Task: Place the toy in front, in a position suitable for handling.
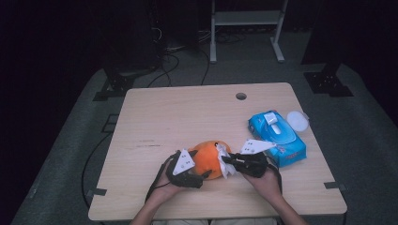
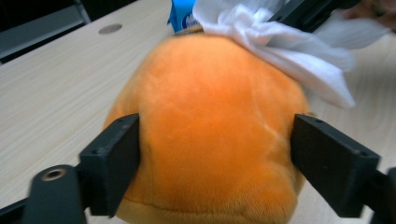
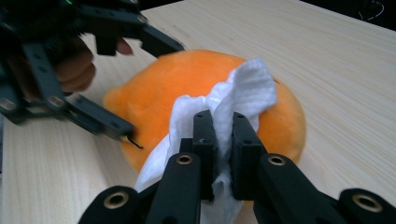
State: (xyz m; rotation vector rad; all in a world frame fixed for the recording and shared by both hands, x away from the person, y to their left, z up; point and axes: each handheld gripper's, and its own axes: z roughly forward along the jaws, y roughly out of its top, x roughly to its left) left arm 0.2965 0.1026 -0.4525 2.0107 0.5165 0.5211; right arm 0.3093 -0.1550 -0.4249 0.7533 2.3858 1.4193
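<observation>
Tabletop [image 1: 155, 112]: right gripper [image 3: 219, 135] clamps wipe [image 3: 243, 88] on plush [image 1: 209, 159], wiping unfinished; left gripper [image 2: 215, 149] jaws straddle plush, barely pressing.

Orange plush toy [image 1: 207, 159]; white wipe [image 1: 224, 161]; blue wipe pack [image 1: 277, 137]; black tongs.

Looking forward and down from above the near edge of the pale wooden table [image 1: 187, 117], far enough to take in the whole top. Riding low on the left gripper [image 2: 215, 158], pressed close against the round orange plush toy [image 2: 210, 130], facing the far table edge at upper left. Riding on the right gripper [image 3: 219, 154], close, facing the toy. Shared by all three: toy and crumpled white tissue [image 3: 233, 98].
</observation>
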